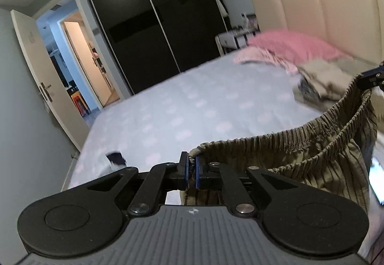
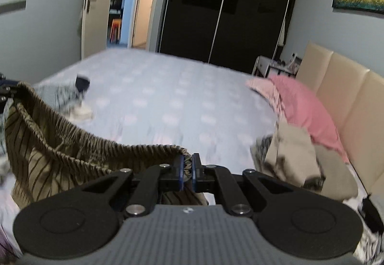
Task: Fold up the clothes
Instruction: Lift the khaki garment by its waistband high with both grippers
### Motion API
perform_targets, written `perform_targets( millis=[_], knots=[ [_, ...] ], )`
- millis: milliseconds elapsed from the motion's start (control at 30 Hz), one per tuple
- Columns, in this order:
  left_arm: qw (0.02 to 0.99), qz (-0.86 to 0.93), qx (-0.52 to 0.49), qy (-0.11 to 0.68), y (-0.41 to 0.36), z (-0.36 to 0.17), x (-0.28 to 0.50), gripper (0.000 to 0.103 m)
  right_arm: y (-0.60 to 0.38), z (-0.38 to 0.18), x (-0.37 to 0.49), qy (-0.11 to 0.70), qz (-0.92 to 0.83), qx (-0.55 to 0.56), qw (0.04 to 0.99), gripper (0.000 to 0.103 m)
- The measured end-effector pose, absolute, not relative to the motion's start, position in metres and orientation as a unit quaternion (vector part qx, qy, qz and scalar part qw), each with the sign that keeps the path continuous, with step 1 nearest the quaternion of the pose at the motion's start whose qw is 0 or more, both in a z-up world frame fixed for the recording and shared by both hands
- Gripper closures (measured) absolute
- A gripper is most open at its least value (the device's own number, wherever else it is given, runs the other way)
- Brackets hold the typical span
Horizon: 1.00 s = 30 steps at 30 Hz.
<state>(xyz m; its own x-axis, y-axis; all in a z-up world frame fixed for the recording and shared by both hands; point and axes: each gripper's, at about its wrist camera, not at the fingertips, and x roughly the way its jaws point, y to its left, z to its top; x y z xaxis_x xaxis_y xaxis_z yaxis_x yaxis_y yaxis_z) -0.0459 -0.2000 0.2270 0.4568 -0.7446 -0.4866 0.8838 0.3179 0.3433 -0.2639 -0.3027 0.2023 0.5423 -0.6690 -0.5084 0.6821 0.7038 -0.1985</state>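
Left gripper (image 1: pixel 191 169) and right gripper (image 2: pixel 187 170) each clamped on striped shorts' (image 1: pixel 300 159) elastic waistband above bed (image 1: pixel 192 106); 2 grips, fabric light, floppy, best held at waistband ends.

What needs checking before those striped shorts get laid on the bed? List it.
1. Left hand-held gripper shut on the waistband: ok.
2. Right hand-held gripper shut on the waistband's other end: ok.
3. Striped shorts hang between both, waistband sagging: not ok, pull taut.
4. Bare stretch of bed ahead: ok.
5. Heap of clothes beside the pink pillow is apart from that stretch: ok.
6. Legs hanging even: cannot tell.
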Motion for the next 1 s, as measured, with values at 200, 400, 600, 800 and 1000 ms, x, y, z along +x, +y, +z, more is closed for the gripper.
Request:
perform_targets(
  millis=[200, 400, 600, 800, 1000],
  knots=[
    [0.828, -0.471, 0.289, 0.095, -0.249, 0.271, -0.018, 0.100, -0.334, 0.270, -0.228, 0.249, -0.395, -0.016, 0.884, 0.097],
    [0.858, -0.426, 0.275, 0.076, -0.308, 0.294, 0.010, 0.100, -0.386, 0.299, -0.170, 0.223, -0.423, -0.037, 0.877, 0.097],
    [0.874, -0.412, 0.253, 0.057, -0.323, 0.321, 0.020, 0.100, -0.418, 0.330, -0.146, 0.187, -0.432, -0.053, 0.881, 0.097],
    [0.846, -0.430, 0.297, 0.105, -0.316, 0.275, 0.024, 0.100, -0.421, 0.303, -0.146, 0.237, -0.396, -0.058, 0.885, 0.096],
    [0.792, -0.439, 0.365, 0.215, -0.299, 0.143, 0.020, 0.100, -0.404, 0.185, -0.152, 0.352, -0.328, -0.047, 0.875, 0.096]
  ],
)
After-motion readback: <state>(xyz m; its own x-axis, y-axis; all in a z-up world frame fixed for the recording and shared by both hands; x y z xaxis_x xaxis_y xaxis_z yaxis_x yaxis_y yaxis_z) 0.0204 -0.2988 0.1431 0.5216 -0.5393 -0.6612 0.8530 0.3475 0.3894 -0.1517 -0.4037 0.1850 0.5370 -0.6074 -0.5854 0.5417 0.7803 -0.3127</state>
